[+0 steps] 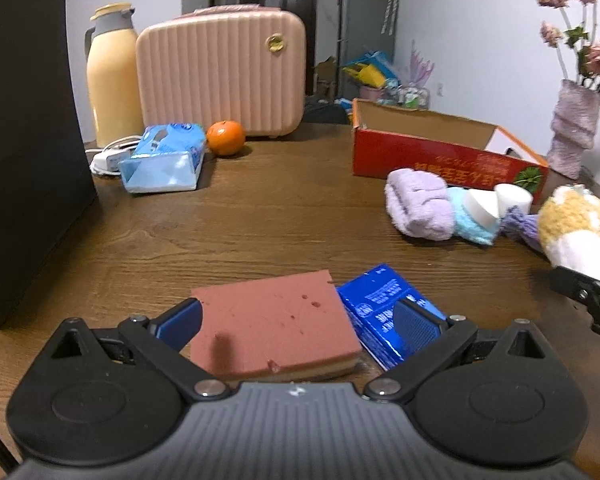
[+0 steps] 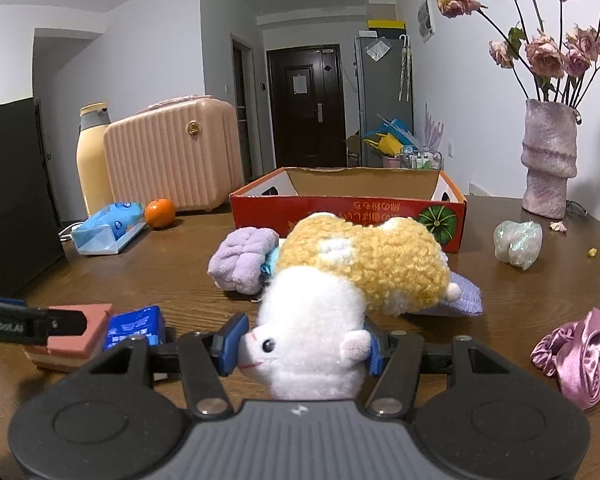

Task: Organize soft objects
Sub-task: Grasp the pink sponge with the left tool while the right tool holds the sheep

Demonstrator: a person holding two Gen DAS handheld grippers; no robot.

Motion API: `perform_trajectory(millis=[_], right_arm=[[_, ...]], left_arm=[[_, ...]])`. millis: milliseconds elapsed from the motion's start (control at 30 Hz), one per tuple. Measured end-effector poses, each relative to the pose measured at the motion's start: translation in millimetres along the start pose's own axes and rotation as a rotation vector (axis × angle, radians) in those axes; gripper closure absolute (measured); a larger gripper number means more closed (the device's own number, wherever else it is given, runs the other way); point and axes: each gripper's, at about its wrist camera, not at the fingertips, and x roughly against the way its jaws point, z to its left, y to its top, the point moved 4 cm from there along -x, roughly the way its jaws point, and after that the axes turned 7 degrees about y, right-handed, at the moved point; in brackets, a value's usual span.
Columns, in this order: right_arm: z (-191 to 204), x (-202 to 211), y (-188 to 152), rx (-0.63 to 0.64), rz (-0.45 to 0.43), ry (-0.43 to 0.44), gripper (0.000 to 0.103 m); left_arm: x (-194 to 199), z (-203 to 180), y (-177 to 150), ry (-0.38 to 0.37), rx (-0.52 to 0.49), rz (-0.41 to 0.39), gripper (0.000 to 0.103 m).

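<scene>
Early stage. The right gripper [image 2: 302, 346] is clamped on the white head of a plush toy [image 2: 340, 276]. The left gripper [image 1: 298, 322] stands wide around a pink sponge [image 1: 274, 322]; contact cannot be told. Beyond both jaws, the red cardboard box [image 2: 340, 210] looks empty, with rolled socks [image 1: 418, 204] lying before it.

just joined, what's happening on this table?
A person with two handheld grippers is sorting soft things. The right gripper is shut on a plush toy, in front of the empty red box. The left gripper straddles a pink sponge and a blue packet; grip unclear. Rolled socks lie by the box.
</scene>
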Motion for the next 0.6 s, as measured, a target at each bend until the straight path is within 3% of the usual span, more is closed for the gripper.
perform_trajectory(millis=[333, 600], right_arm=[[-4, -4, -11, -0.026, 0.011, 0.024, 0.046], [-6, -4, -11, -0.042, 0.007, 0.033, 0.046]], left_arm=[[-32, 4, -5, 0.096, 0.022, 0.046, 0.000], [-49, 9, -12, 0.095, 0.034, 0.116, 0.000]])
